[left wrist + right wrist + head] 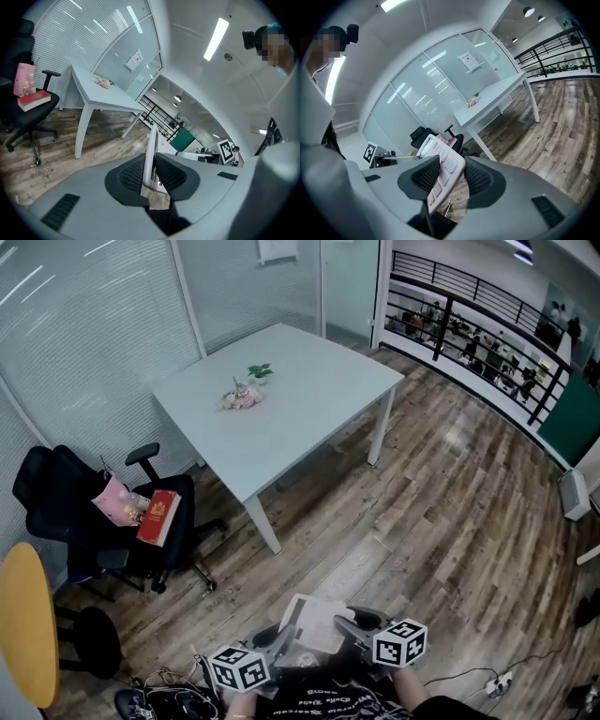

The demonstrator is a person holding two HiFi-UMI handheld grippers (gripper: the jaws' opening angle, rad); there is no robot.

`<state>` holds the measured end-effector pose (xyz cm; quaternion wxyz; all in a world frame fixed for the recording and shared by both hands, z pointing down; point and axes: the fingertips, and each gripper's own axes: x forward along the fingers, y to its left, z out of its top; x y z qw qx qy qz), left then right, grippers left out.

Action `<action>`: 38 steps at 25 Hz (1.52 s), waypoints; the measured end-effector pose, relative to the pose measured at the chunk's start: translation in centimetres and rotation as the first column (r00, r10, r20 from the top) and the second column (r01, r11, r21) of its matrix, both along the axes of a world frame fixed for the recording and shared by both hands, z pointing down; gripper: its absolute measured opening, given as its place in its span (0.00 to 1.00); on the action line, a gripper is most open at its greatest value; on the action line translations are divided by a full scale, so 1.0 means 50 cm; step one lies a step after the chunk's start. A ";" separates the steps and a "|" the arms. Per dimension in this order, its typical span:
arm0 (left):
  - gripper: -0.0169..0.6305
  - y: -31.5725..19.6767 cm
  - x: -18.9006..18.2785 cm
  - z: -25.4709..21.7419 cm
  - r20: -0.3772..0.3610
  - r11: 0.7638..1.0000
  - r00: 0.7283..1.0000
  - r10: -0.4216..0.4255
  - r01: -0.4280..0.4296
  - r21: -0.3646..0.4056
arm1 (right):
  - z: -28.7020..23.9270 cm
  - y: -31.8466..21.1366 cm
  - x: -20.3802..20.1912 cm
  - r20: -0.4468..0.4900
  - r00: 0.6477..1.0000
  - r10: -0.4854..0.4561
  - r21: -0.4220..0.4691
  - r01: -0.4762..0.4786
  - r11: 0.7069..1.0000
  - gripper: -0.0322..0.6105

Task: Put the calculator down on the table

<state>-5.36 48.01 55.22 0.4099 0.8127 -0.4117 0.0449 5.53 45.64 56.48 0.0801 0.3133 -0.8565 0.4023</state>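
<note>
A white calculator point(314, 622) with pale pink keys hangs low over the wooden floor, close to the person, held from both sides. My left gripper point(284, 637) is shut on its left edge. In the left gripper view the calculator point(151, 159) stands edge-on between the dark pads of the left gripper point(151, 176). My right gripper point(351, 622) holds the other side. In the right gripper view the calculator point(443, 176) lies tilted, keys showing, with both pads of the right gripper point(446, 179) against it. The white table point(309, 418) stands well ahead, out of reach.
A small bunch of flowers point(242, 396) lies on the table. At the left, a black office chair point(94, 531) carries a pink bag point(117, 501) and a red book point(159, 517). A yellow round tabletop point(23, 624) and cables by the feet point(169, 681) are nearby. A railing point(469, 306) runs at the back right.
</note>
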 end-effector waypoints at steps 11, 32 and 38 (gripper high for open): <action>0.14 -0.216 0.046 -0.010 0.030 0.999 0.999 -0.033 0.033 0.008 | -0.005 -0.232 0.041 -0.001 0.997 -0.073 -0.002 0.073 0.997 0.32; 0.15 -0.497 0.156 0.007 0.008 0.996 0.996 -0.087 0.087 -0.036 | 0.000 -0.519 0.151 -0.056 0.993 -0.107 -0.008 0.107 0.994 0.32; 0.15 -0.572 0.170 0.029 -0.033 0.998 0.998 -0.045 0.043 -0.041 | 0.007 -0.581 0.170 -0.089 0.995 -0.042 0.024 0.044 0.999 0.32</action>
